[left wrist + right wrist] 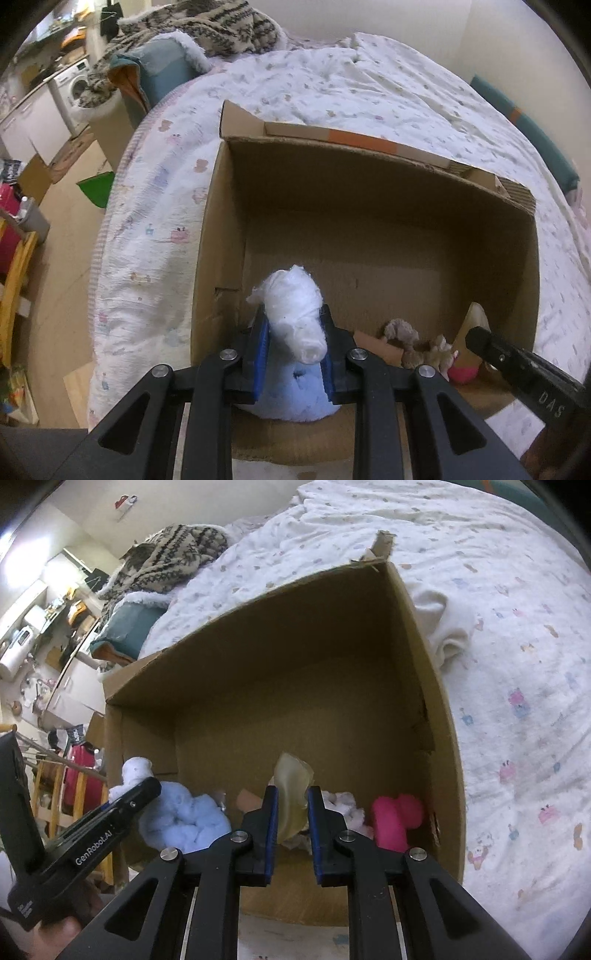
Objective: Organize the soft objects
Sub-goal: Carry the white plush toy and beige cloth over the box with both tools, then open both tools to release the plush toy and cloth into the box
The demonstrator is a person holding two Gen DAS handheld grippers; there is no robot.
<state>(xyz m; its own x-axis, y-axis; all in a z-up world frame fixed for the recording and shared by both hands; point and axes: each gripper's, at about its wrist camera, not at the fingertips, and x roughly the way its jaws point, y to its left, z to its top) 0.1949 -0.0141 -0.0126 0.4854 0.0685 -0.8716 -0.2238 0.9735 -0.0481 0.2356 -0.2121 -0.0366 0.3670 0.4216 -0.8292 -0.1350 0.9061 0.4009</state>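
Note:
An open cardboard box [221, 229] stands on the bed; it also shows in the right wrist view [439, 716]. My left gripper [293, 332] is shut on a white and light-blue plush toy [295, 299], held over the box's near left corner. The same toy [184, 819] shows at the left of the right wrist view. My right gripper [291, 805] is shut on a pale yellowish soft piece [291, 779] inside the box. A pink plush [395, 819] and a small brown and white plush [413, 343] lie on the box floor at the near right.
The bed has a white printed quilt [332, 85]. A cream cloth [447, 627] lies bunched beside the box. A patterned blanket [207, 26] and a teal cushion [162, 74] sit at the bed's far end. The floor at left holds cabinets and a washing machine [74, 88].

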